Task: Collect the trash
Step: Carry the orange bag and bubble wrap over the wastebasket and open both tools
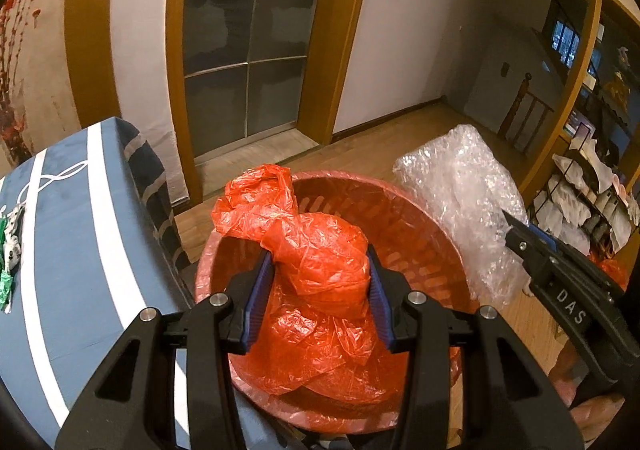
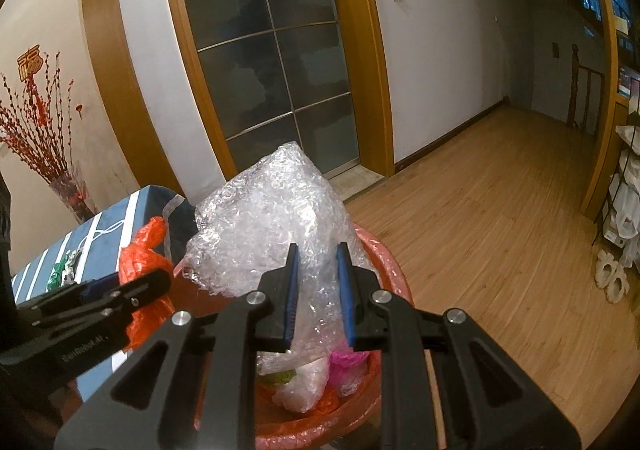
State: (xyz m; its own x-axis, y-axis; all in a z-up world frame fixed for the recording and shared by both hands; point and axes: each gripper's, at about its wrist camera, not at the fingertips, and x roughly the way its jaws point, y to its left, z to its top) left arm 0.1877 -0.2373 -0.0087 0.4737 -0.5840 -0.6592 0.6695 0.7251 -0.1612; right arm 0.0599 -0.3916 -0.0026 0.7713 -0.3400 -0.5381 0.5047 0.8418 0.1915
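Clamping a knotted orange plastic bag (image 1: 320, 250) above the pink basket (image 1: 424, 218), the left gripper (image 1: 320, 270) works beside the right gripper (image 2: 318, 270), which pinches crumpled bubble wrap (image 2: 264, 210) over the same basket.

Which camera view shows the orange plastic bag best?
The left wrist view: the orange plastic bag fills its centre, between the left gripper pads. The right wrist view shows only a small part, beside the bubble wrap.

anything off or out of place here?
Nothing damaged or spilled. Left gripper is clamped on the orange plastic bag over the red basket; right gripper is clamped on the bubble wrap. One straggler: a green-and-white wrapper lies on the blue striped tabletop.
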